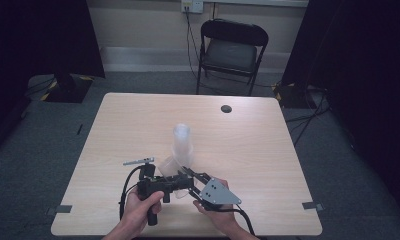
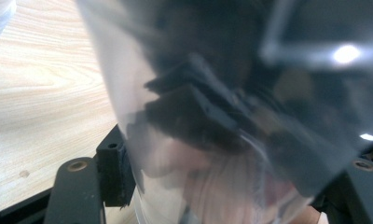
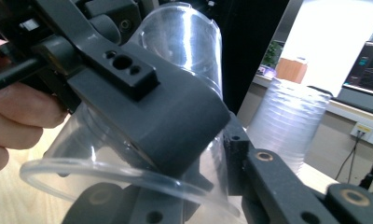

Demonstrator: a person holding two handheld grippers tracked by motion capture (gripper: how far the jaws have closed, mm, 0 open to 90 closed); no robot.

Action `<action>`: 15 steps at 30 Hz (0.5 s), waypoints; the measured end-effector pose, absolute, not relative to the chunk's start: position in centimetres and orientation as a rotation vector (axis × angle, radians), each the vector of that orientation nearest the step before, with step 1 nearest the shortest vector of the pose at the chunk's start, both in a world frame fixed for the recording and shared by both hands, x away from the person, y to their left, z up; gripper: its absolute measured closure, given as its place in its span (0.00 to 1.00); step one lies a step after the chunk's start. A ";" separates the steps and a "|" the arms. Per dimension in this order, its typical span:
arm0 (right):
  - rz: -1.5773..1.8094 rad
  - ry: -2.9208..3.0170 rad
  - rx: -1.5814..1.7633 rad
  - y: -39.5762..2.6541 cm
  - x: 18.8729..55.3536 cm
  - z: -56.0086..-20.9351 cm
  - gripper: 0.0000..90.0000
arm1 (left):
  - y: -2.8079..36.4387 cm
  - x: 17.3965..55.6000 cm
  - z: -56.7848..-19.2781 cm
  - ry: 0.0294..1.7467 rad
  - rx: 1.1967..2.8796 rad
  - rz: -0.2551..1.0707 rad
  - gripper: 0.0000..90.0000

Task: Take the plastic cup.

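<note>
High view: both hands sit at the near edge of the desk (image 1: pixel 138 120), close together. The left hand-held gripper (image 1: pixel 174 183) and the right hand-held gripper (image 1: pixel 190 180) meet over a clear plastic cup (image 1: pixel 169 167) that lies tilted between them, just above the desk top. A stack of clear cups (image 1: pixel 182 142) stands upright just behind the held cup, near the desk's middle. A small dark round spot (image 1: pixel 226 108) sits near the far edge. A black folding chair (image 1: pixel 231 50) stands beyond the desk, with a wall socket (image 1: pixel 192 6) above it.

Left gripper view: the clear cup (image 2: pixel 142 140) sits between this gripper's jaws. The left pad lies against the cup wall; the right side is blurred, so I cannot tell whether the pads press. The other gripper's dark body shows through the plastic.

Right gripper view: the cup (image 3: pixel 184 42) lies on its side with its rim (image 3: pixel 110 170) towards the camera. The right gripper's jaws stand on either side of the cup near the rim; contact cannot be told. The left gripper's black body lies across the cup, with a hand (image 3: pixel 12 116) behind it. The stack (image 3: pixel 287 121) stands beyond.

No brand, label or legible writing appears on the cups or grippers.
</note>
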State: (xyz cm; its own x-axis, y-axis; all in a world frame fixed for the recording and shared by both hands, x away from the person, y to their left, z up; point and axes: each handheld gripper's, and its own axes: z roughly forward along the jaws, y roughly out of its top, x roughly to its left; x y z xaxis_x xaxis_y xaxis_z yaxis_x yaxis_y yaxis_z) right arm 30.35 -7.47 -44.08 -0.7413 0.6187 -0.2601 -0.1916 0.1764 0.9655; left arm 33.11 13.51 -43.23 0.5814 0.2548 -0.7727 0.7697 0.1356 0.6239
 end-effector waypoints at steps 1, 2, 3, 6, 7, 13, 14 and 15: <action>1.633 1.825 0.403 -7.5 30.4 -44.1 0.93 | 13.5 33.1 -43.2 0.936 1.431 -0.463 0.34; 1.625 1.823 0.401 -7.5 30.3 -44.1 0.95 | 13.5 33.1 -43.2 0.936 1.431 -0.460 0.33; 1.620 1.822 0.403 -7.5 30.3 -44.1 0.96 | 13.6 33.1 -43.2 0.935 1.436 -0.451 0.33; 1.613 1.824 0.416 -7.7 30.5 -44.1 0.98 | 13.8 33.2 -43.2 0.931 1.437 -0.438 0.29; 1.612 1.834 0.420 -7.8 30.5 -44.1 0.99 | 13.9 33.3 -43.2 0.935 1.442 -0.430 0.27; 1.607 1.844 0.426 -7.9 30.6 -44.1 1.00 | 14.1 33.5 -43.0 0.921 1.457 -0.388 0.24; 1.612 1.848 0.427 -8.0 30.6 -44.1 1.00 | 14.2 33.5 -43.0 0.917 1.460 -0.377 0.24; 1.609 1.851 0.434 -8.0 30.7 -44.1 1.00 | 14.3 33.5 -42.9 0.909 1.464 -0.355 0.24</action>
